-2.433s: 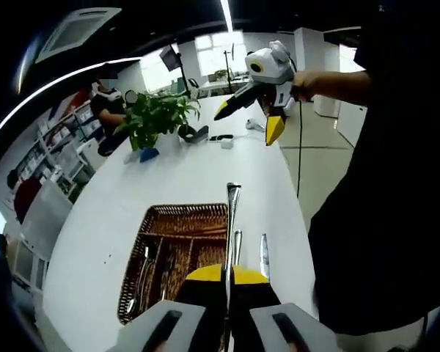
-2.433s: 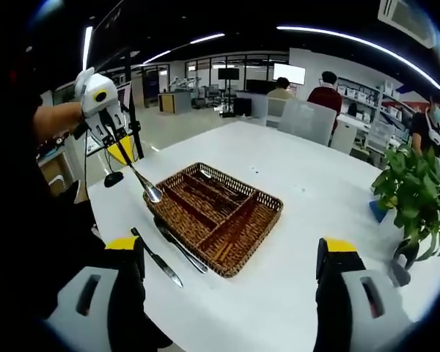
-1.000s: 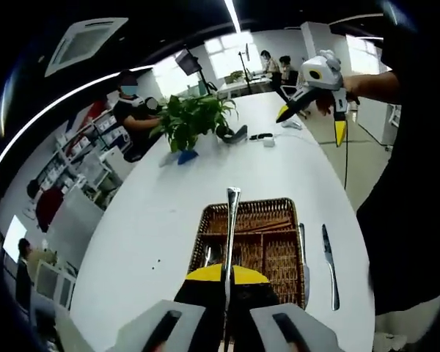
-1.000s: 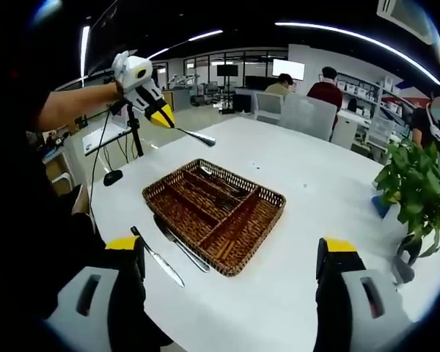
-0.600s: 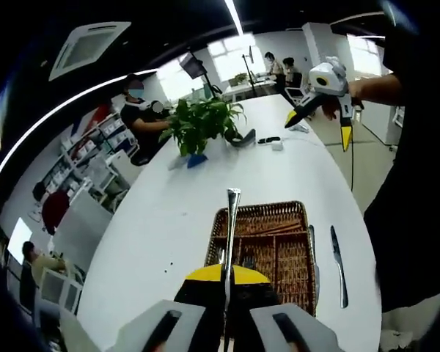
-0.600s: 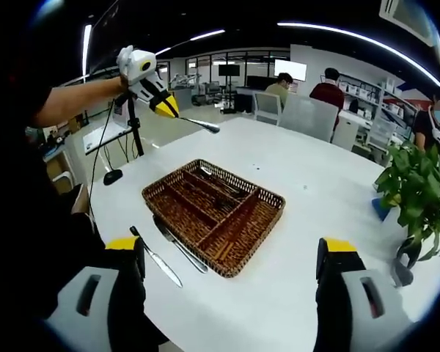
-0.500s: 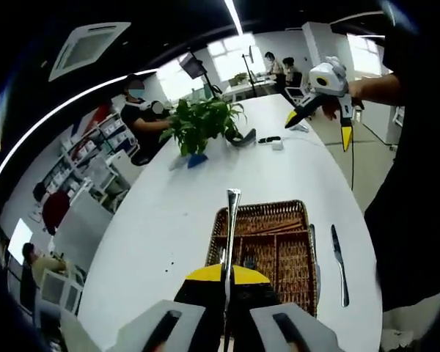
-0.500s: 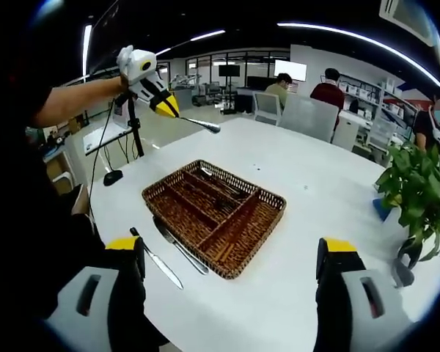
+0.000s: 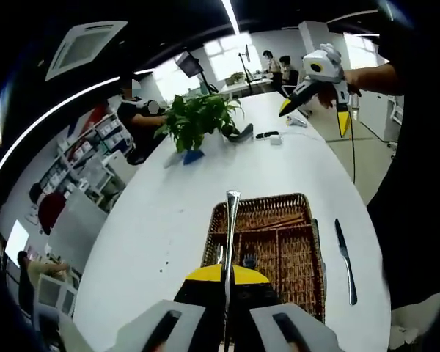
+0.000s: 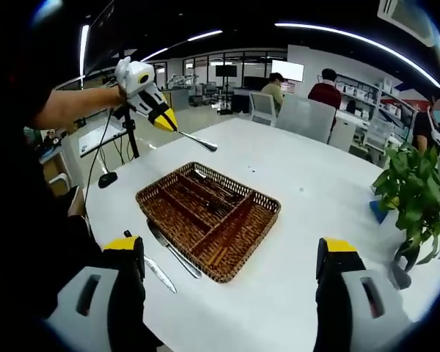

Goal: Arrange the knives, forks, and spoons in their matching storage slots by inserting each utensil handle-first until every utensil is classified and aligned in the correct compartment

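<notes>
A brown wicker tray (image 10: 243,239) with long compartments lies on the white table (image 10: 315,183). Several utensils (image 10: 214,199) rest inside it. My left gripper (image 9: 227,277) is shut on a metal utensil (image 9: 231,220) whose flared end points forward over the tray (image 9: 262,200). In the right gripper view that left gripper (image 10: 166,120) hovers above the tray's far left corner. Two knives (image 10: 170,250) lie on the table beside the tray's near side, one of them the knife (image 9: 345,257). My right gripper (image 10: 231,244) is open, and the right gripper (image 9: 312,122) hangs high above the table's far end.
A potted green plant (image 9: 198,117) stands at the table's far side, the same plant (image 10: 418,194) seen at the right. Small dark items (image 9: 268,136) lie near it. People sit at desks behind. The person's dark clothing (image 9: 418,205) borders the table.
My left gripper has lifted the utensil from beside the knives and swung it level, pointing over the tray. In the last half second it dipped slightly. The right gripper stays open.
</notes>
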`<action>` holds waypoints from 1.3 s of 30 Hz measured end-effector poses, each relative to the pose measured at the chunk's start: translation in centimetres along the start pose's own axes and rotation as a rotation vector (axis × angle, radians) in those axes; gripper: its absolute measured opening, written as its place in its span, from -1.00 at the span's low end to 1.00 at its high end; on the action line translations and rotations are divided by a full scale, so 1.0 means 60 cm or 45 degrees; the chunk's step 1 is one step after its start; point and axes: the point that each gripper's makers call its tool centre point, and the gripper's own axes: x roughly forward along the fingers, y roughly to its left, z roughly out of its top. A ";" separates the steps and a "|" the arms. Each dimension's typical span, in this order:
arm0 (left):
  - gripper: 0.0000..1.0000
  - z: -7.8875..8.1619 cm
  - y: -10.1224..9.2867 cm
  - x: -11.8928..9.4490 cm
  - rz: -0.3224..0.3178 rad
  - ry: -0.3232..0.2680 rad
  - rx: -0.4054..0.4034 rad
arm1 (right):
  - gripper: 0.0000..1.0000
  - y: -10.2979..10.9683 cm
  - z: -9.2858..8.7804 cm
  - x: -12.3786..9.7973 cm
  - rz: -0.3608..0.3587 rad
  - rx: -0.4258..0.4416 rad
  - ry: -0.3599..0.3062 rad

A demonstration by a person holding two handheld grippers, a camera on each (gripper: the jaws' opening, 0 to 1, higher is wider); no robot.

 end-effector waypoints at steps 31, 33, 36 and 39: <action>-1.00 -0.132 -0.065 0.110 -0.129 0.141 -0.162 | 0.99 -0.017 -0.037 -0.002 -0.021 0.052 0.068; -0.94 -0.134 -0.057 0.107 -0.083 0.131 -0.134 | 0.99 -0.015 -0.035 -0.002 -0.020 0.054 0.063; -0.31 -0.122 -0.041 0.101 0.013 0.052 -0.154 | 0.99 -0.011 -0.031 -0.002 -0.019 0.049 0.059; 0.35 -0.118 -0.032 0.082 0.100 0.015 -0.222 | 0.99 -0.008 -0.026 -0.001 -0.017 0.042 0.052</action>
